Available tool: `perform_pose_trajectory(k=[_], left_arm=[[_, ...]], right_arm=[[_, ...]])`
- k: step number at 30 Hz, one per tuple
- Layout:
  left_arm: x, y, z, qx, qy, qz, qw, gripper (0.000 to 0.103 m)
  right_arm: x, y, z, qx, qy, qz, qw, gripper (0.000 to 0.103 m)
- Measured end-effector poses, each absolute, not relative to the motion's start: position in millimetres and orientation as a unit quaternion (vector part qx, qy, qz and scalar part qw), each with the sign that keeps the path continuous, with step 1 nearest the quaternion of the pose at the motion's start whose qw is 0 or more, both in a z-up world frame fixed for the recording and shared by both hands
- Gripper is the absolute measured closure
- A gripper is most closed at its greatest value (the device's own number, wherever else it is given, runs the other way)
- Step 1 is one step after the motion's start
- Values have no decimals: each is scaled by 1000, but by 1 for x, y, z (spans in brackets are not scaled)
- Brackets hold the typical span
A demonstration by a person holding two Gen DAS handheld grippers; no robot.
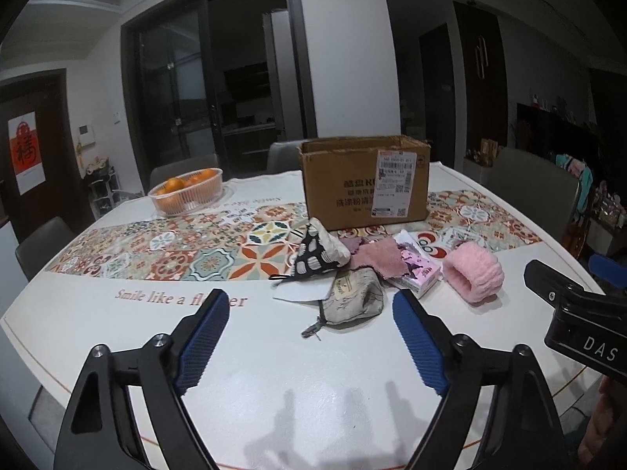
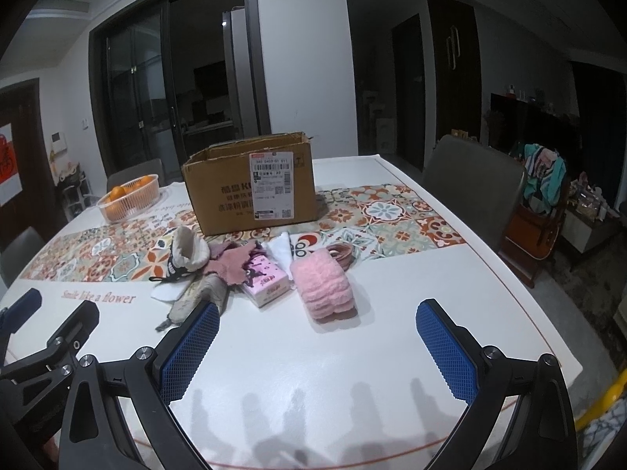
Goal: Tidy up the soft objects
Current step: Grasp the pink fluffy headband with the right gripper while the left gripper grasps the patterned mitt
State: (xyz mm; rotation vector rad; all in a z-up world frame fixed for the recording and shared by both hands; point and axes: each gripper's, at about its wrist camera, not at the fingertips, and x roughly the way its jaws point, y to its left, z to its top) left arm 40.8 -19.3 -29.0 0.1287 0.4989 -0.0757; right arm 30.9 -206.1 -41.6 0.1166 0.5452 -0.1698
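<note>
A pile of soft things lies in front of an open cardboard box (image 1: 364, 178) (image 2: 252, 192): a fluffy pink band (image 1: 472, 272) (image 2: 323, 288), a pink tissue pack (image 1: 415, 270) (image 2: 266, 284), a pink cloth (image 1: 378, 258) (image 2: 233, 260), a grey zip pouch (image 1: 354, 297) (image 2: 203, 297) and a black-and-white patterned pouch (image 1: 315, 254) (image 2: 186, 254). My left gripper (image 1: 311, 313) is open and empty, just short of the grey pouch. My right gripper (image 2: 317, 323) is open and empty, just short of the pink band.
A clear basket of oranges (image 1: 186, 192) (image 2: 129, 197) stands at the back left on the white table (image 1: 274, 360) (image 2: 411, 290). A patterned runner (image 1: 176, 250) crosses the table. Grey chairs (image 2: 470, 180) stand around it. A thin pink strap (image 2: 343, 252) lies behind the band.
</note>
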Motion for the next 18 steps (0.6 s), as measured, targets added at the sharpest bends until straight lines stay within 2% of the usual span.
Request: perform_pose_trajectory(k=[4,14,18], left_arm=[[60,-27,-39,67,267,-51,960,25],[105,-48,-63,88,299,-61,948,41],[118,-53,-73,93,315,-66,942,51]], right_arm=[[46,-211,-48,56,278,-83,955,1],[85,-222,-70,57,318,-77,943,9],[99,-226,-80,62,336,-75,937,10]])
